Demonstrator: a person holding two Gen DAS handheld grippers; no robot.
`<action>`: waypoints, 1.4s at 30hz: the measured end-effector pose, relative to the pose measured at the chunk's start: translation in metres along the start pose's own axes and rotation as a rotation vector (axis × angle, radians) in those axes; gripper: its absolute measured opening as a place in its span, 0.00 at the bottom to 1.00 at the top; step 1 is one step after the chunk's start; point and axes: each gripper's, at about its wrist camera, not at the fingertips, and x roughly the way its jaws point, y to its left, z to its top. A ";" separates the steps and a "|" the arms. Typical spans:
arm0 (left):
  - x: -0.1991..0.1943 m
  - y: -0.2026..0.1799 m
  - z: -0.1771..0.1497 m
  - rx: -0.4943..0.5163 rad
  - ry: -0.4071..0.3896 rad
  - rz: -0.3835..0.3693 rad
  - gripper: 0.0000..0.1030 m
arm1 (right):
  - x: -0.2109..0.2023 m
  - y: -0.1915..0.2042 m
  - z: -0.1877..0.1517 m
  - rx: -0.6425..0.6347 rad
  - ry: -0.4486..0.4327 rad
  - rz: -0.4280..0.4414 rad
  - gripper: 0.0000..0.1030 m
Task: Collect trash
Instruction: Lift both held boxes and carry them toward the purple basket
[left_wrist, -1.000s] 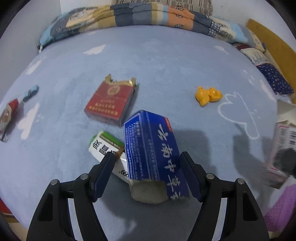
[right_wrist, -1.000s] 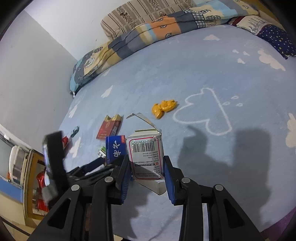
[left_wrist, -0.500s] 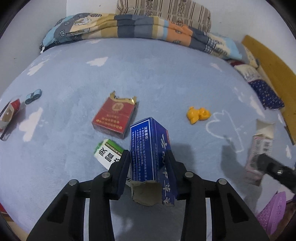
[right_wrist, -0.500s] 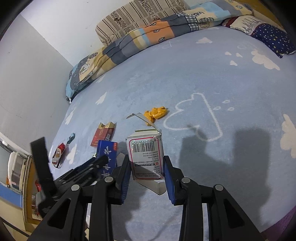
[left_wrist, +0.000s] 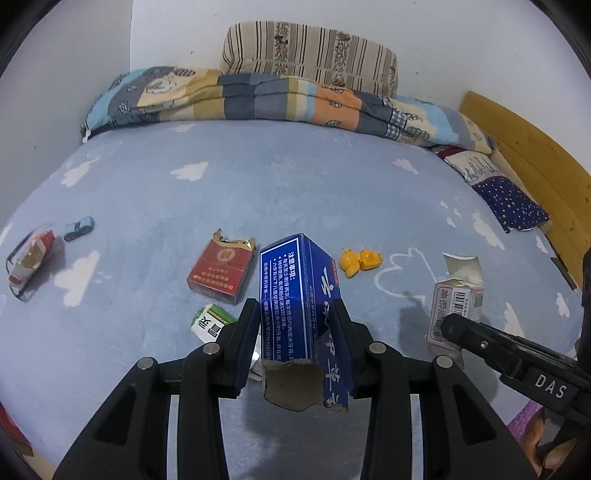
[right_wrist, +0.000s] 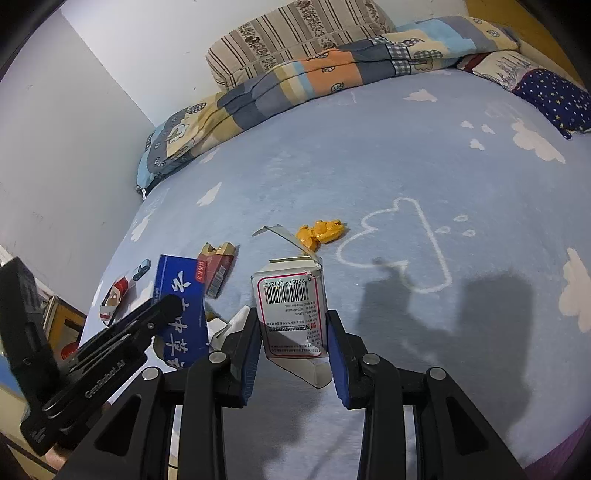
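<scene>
Your left gripper is clamped on the blue carton at lower centre of the left wrist view, torn end toward the camera, lifted above the blue cloud-print bedsheet; your right gripper grips the white barcode box at lower centre of its own view, flap open at the top. Behind the blue carton's left side lie a red cigarette pack and, partly hidden by your left finger, a green-and-white box; a crumpled yellow wrapper sits to the carton's upper right. At far left are a red-and-white pack, possibly wrapped in film, and a small blue toy car; a folded patchwork quilt runs along the top.
</scene>
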 end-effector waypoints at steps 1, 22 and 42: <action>-0.003 -0.001 -0.001 0.011 -0.008 0.011 0.36 | -0.001 0.001 0.000 -0.007 -0.002 -0.001 0.35; -0.019 -0.016 -0.007 0.120 -0.103 0.153 0.37 | -0.003 0.013 -0.001 -0.064 -0.027 -0.035 0.35; -0.028 -0.025 -0.010 0.175 -0.166 0.214 0.37 | -0.005 0.013 0.001 -0.059 -0.039 -0.038 0.35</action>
